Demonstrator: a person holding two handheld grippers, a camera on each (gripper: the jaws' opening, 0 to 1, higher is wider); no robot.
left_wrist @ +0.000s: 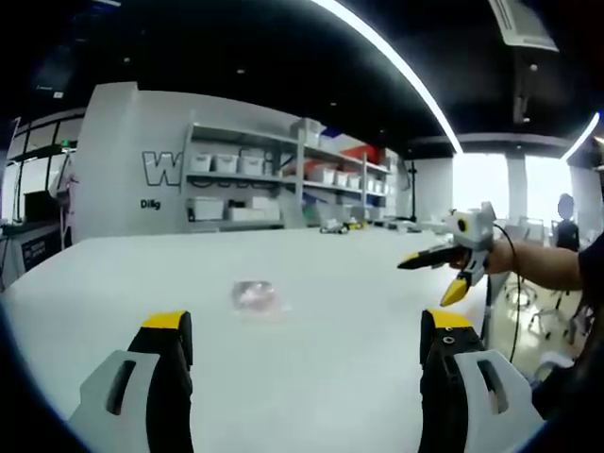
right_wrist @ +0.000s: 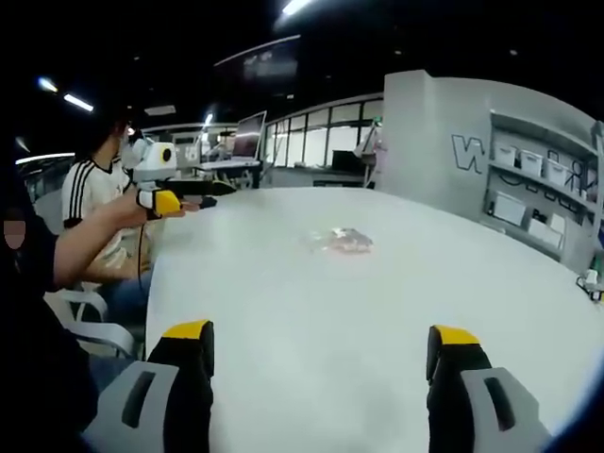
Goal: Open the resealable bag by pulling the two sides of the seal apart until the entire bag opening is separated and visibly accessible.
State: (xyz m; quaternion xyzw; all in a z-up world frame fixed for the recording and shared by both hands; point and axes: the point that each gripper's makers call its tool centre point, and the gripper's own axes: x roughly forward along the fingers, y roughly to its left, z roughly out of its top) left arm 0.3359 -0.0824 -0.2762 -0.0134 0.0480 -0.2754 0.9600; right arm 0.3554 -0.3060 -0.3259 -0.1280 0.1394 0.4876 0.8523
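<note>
Small clear bag (left_wrist: 255,296) lies flat on the white bench (left_wrist: 311,377), out toward the middle and well apart from both tools; its seal edge and long axis are too blurred to tell. Left hand-held gripper (left_wrist: 307,344) has jaws spread wide, nothing between them, bag ahead and slightly left of its line. Right hand-held gripper (right_wrist: 321,354), likewise spread and empty, faces the bag almost straight ahead; neither looks clearly nearer.

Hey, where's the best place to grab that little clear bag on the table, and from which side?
The resealable bag lies flat and alone on the white table. Probably come down from above and pinch an outer edge. Which edge carries the seal is too small and blurred to tell; move closer first.
</note>
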